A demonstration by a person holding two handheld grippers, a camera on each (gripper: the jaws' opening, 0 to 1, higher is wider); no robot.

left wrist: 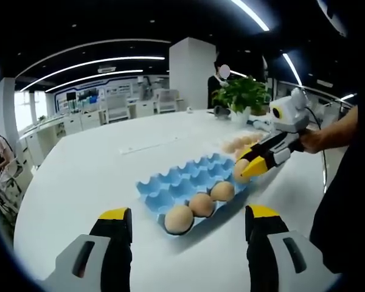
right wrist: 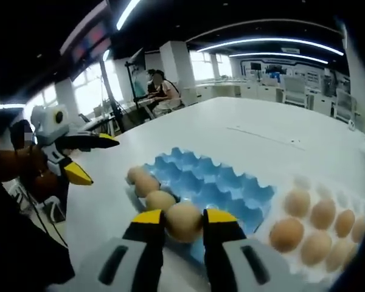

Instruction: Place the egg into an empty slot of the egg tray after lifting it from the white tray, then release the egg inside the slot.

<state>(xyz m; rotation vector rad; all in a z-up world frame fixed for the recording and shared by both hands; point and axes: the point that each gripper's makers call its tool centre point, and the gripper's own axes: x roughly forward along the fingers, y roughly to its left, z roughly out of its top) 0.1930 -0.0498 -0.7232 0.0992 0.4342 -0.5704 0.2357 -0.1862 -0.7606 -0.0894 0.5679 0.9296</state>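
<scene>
Blue moulded pulp, the egg tray (left wrist: 191, 185) lies at the centre of the left gripper view on a white table (left wrist: 85, 176), with three eggs (left wrist: 202, 204) lined along its lower edge; the right gripper (left wrist: 248, 166) reaches in from the right of that frame, its yellow tips closed on an egg (left wrist: 241, 170) at the tray's right end. In the right gripper view that egg (right wrist: 184, 221) sits low in the frame, clamped between the jaws over the tray's (right wrist: 222, 182) near edge; whether it touches a slot is hard to tell. At the lower right, the white tray (right wrist: 304, 267) holds more eggs. The left gripper (right wrist: 85, 158) hangs at the left of the frame, jaws spread wide and holding nothing.
</scene>
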